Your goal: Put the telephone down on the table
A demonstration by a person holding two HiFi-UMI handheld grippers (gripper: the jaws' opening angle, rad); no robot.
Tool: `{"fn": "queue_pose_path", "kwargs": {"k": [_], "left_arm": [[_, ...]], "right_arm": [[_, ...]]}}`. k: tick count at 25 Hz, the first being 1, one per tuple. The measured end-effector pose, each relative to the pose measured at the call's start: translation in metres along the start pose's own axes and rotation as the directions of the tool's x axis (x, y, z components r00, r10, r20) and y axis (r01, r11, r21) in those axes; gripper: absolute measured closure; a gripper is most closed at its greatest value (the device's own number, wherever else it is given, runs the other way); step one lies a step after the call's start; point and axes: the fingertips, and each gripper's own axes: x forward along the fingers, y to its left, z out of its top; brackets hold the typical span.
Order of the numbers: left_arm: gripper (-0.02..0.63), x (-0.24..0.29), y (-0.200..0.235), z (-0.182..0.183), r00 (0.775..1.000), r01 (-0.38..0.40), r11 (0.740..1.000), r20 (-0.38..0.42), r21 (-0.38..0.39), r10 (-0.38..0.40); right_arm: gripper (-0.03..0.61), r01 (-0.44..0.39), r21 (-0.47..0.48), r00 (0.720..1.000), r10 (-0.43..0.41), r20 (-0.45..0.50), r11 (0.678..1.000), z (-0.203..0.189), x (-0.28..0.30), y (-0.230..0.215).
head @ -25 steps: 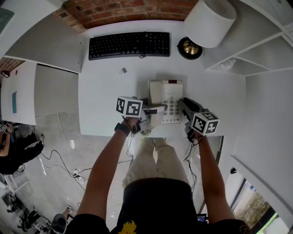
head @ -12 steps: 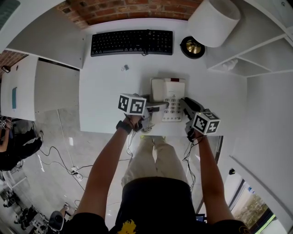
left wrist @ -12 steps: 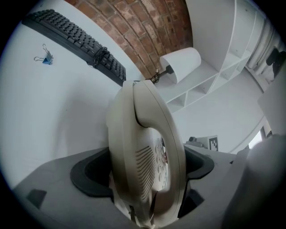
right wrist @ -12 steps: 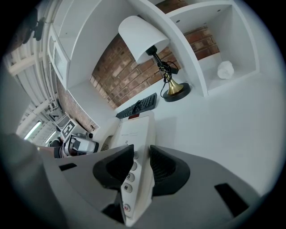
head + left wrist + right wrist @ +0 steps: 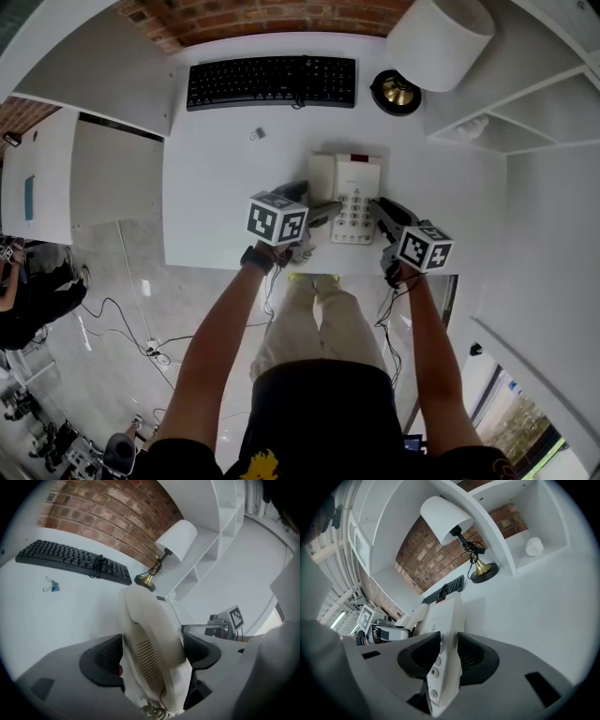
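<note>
1. Left gripper (image 5: 153,657): its jaws have just been closing and now clamp the cream handset (image 5: 146,634), tilted between the pads.
2. Right gripper (image 5: 449,654): its jaws pinch the telephone (image 5: 443,616) by its edge, beside the keypad.
3. The telephone extends ahead of both sets of fingers, on the white table (image 5: 216,159).

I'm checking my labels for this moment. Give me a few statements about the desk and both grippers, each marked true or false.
1. The right gripper is shut on the keypad edge of the telephone base. True.
2. The left gripper holds nothing. False: the left gripper has the handset between its jaws, which have just been closing.
3. The keyboard lies between the telephone base and the person. False: the keyboard lies beyond the base, toward the brick wall.
4. A lamp stands right of the keyboard in the head view. True.
5. The binder clip lies on the keyboard. False: the binder clip lies on the bare desk.
</note>
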Motion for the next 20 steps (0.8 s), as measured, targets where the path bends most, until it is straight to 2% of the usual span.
{"fn": "queue_pose_path", "kwargs": {"k": [5,7,13,20], "left_arm": [[0.192,-0.0002,0.0030,-0.0068,0.999,0.043,0.991,0.029,-0.123,-0.039],[0.171,-0.0007,0.0045,-0.0075,0.998,0.054,0.986,0.044,-0.156,-0.048],[0.173,-0.0038,0.0031,-0.0037,0.999,0.022,0.994,0.048,-0.105,-0.017],[0.187,-0.0067,0.0013,-0.0063,0.993,0.070,0.984,0.109,-0.166,-0.052]], "right_arm": [[0.469,-0.003,0.018,1.000,0.003,0.005,1.000,-0.0006,0.0007,0.0016],[0.469,-0.001,0.021,1.000,0.001,0.003,1.000,0.0003,0.0002,0.0019],[0.469,0.001,0.023,1.000,-0.001,0.006,1.000,0.0025,-0.0017,0.0032],[0.472,0.001,0.035,0.999,-0.002,0.032,0.999,0.0073,-0.0055,0.0042]]}}
